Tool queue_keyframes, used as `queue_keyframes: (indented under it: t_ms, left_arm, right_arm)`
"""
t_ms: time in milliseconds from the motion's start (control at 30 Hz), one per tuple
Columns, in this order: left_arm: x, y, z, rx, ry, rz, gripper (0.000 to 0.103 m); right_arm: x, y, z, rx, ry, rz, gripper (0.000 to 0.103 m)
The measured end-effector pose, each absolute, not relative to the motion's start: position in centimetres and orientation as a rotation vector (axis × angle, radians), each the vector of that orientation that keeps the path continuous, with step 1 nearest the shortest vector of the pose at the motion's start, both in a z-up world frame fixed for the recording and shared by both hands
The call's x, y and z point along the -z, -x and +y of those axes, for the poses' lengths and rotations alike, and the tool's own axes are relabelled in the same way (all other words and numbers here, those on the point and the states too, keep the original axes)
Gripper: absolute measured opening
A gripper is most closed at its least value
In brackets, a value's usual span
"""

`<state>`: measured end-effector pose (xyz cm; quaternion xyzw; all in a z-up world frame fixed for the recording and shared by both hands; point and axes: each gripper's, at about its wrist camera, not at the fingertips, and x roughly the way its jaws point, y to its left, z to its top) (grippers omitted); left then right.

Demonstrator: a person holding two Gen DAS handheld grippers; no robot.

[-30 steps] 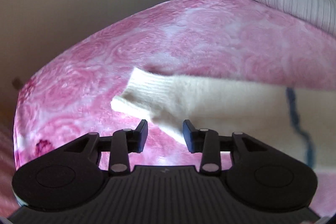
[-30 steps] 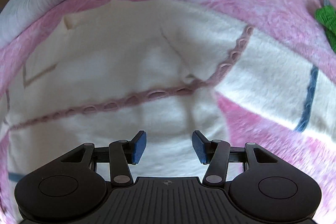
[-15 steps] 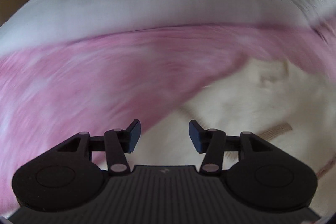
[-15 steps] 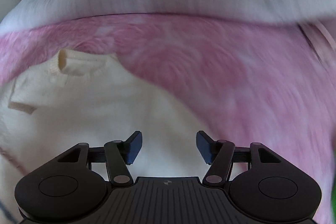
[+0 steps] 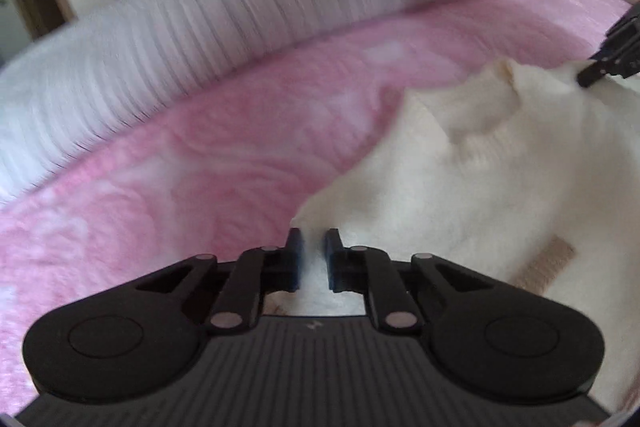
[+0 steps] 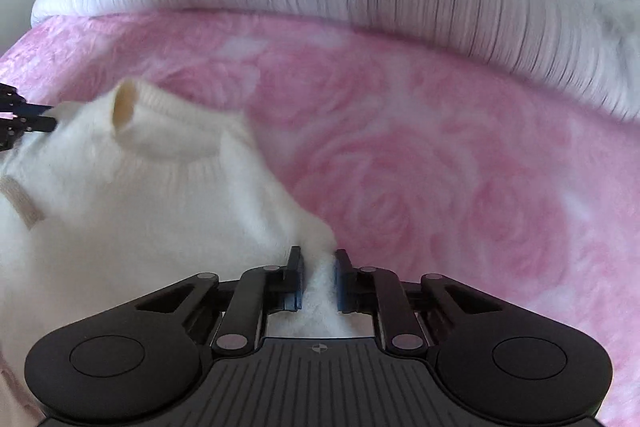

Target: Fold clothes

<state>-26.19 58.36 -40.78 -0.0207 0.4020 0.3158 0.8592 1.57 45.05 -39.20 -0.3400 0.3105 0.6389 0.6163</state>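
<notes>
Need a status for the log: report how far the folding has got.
Done: both grippers have taken hold. The left gripper and right gripper are each shut on an edge of the cream sweater, either side of its collar. In hand: the grasp, over the pink blanket. Left: every fold; no fold shows in view.

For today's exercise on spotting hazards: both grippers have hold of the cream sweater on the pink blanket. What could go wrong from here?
1. The left gripper pinches only the sweater's edge, so the fluffy knit may slip out when lifted.
2. The right gripper holds a bunched wad, so that side may fold unevenly.
3. The collar sits rumpled between the grips; a fold now could trap that crease.
</notes>
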Motion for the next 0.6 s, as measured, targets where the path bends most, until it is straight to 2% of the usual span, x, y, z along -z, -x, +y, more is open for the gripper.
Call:
queue_keyframes:
  t_ms: [133,200,267,333,367,433,600]
  left_arm:
    - [39.4,24.8,60.1,-0.746,0.009,0.800,0.010]
    - [38.9,23.8,61.2,-0.795,-0.013,0.775,0.011]
    - [39.5,22.2,62.0,-0.832,-0.027,0.838,0.020]
    - [40.2,21.3,61.9,-0.856,-0.087,0.930,0.020]
    - [40.2,21.6,61.5,-0.874,-0.106,0.933,0.020]
    - [39.4,23.3,60.5,-0.901,-0.079,0.898,0.021]
    - [37.0,31.0,56.6,-0.926,0.323,0.766,0.023]
  right_arm:
    - [37.5,-0.6,46.6,-1.431,0.780,0.577,0.012]
    - [37.1,-1.2,46.0,-1.391,0.756,0.580,0.013]
    - [36.9,-2.4,44.5,-1.339,0.721,0.619,0.015]
    - [36.7,-3.6,43.0,-1.287,0.686,0.657,0.031]
    - [36.7,-4.2,42.3,-1.261,0.668,0.676,0.033]
    - [36.5,-5.4,40.8,-1.208,0.633,0.713,0.043]
    - [36.0,-8.5,37.1,-1.075,0.544,0.801,0.046]
